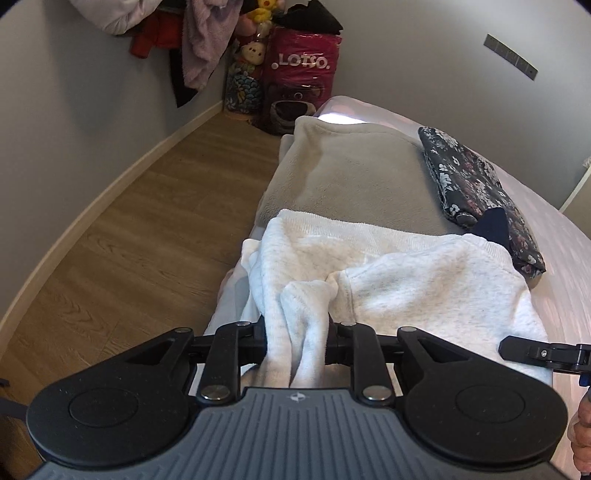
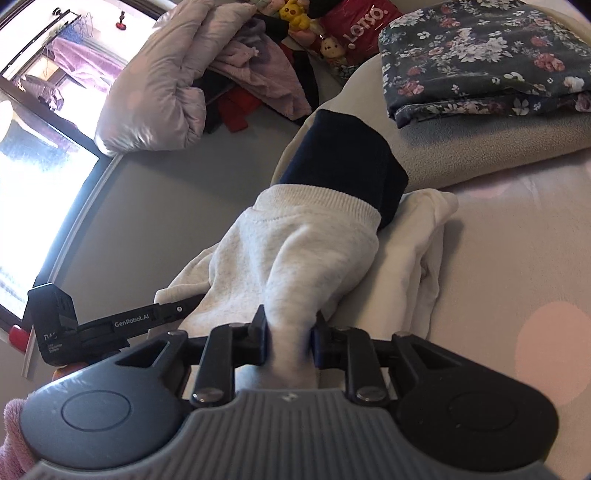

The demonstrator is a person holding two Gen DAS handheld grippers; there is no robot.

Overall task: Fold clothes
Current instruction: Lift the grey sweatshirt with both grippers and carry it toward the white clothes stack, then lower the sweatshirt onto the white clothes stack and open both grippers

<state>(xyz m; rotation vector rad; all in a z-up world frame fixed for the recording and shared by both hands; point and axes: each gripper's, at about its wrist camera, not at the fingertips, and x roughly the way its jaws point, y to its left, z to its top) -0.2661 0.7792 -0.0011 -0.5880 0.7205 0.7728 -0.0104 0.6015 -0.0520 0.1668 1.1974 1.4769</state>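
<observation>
Left wrist view: the left gripper (image 1: 295,332) has its jaws closed tight on a bunched-up part of the white sweatshirt (image 1: 424,288). The cloth is squeezed between the two black fingers (image 1: 338,341) and hangs down toward the camera. The rest of the sweatshirt lies on the bed (image 1: 576,258), near its edge, with the wooden floor (image 1: 147,221) on the left. Behind the sweatshirt lies a folded grey blanket (image 1: 351,177). A dark flowery cloth (image 1: 472,184) sits on the blanket's right side. The tip of the right gripper (image 1: 543,352) pokes in from the right edge.

In the right wrist view, the right gripper (image 2: 290,339) has its jaws shut on another fold of the same sweatshirt (image 2: 295,258). The cloth is lifted into a hump above the bed (image 2: 517,240). A ribbed white band (image 2: 332,203) runs across the top of the hump, and a dark blue part (image 2: 343,155) sticks out past it. The flowery cloth (image 2: 480,62) rests folded on the grey blanket (image 2: 498,147) up on the right. The left gripper (image 2: 110,325) shows on the left side, beside the sweatshirt. A red bag (image 2: 362,29) and soft toys (image 2: 295,14) are at the top, by a puffy pink coat (image 2: 159,92)
</observation>
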